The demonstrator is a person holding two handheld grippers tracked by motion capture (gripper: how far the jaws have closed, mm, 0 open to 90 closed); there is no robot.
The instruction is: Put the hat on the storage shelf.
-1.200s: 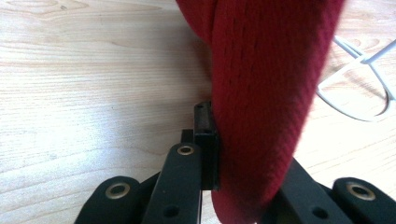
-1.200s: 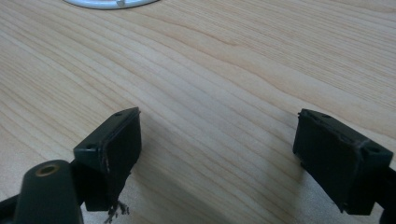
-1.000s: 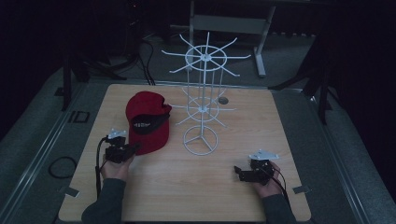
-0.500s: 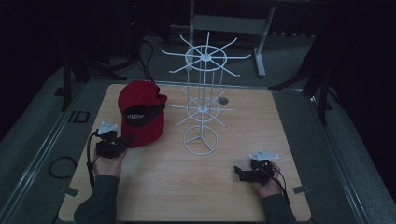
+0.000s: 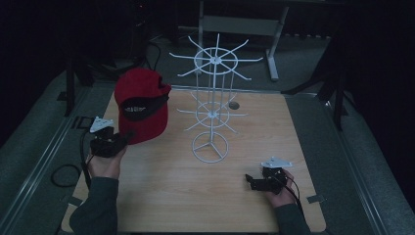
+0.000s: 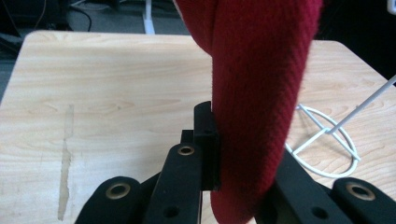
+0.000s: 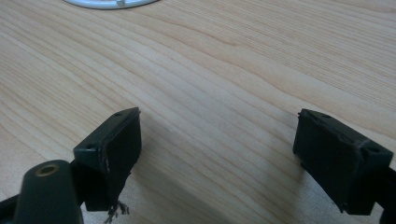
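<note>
High view shows my left tongs [image 5: 128, 138] pinching the lower edge of the red cap [image 5: 142, 105], lifted over the bench [image 5: 161, 196] left of the white wire rack [image 5: 211, 112]; white lettering on its black band is too small to read. Left gripper view shows red knit [image 6: 257, 93] clamped, top cut off. My right tongs [image 7: 219, 149] rest spread wide, holding nothing.

Red cap [image 5: 142, 105] higher off the table [image 5: 195, 196], up and left with left tool [image 5: 115, 144].
</note>
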